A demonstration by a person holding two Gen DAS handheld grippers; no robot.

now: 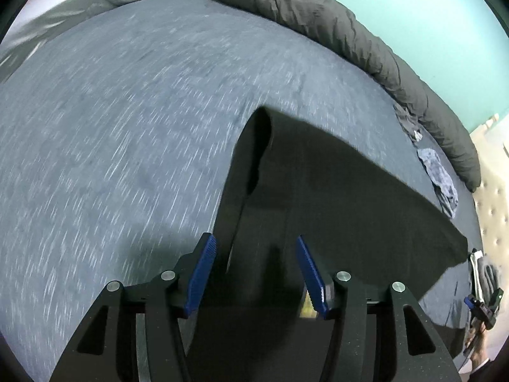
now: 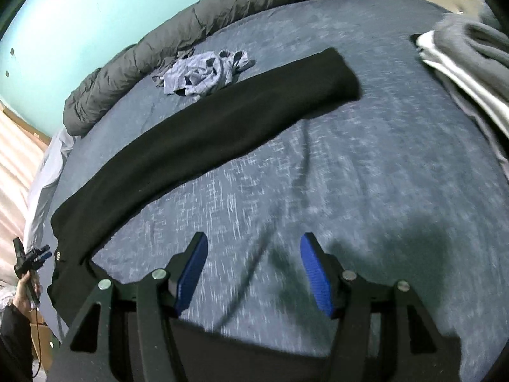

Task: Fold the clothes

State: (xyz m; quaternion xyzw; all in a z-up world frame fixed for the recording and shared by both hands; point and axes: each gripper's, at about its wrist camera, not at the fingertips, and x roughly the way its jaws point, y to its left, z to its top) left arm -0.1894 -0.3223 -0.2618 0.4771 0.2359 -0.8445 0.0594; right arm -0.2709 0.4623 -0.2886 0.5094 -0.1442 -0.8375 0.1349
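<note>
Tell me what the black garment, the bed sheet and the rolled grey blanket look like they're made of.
Black garment: soft matte knit, maybe fleece or jersey; no shine and lies limp.
Bed sheet: heathered blue-grey jersey-like cotton, judging by its white flecks.
Grey blanket: padded, finely crinkled fabric, likely a light duvet.

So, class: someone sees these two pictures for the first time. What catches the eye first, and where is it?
The long black garment stretched in a band across the blue-grey bed sheet. Next, a crumpled pale blue garment just beyond it, near the rolled grey duvet along the far edge. In front, the right gripper is open over bare sheet.
</note>
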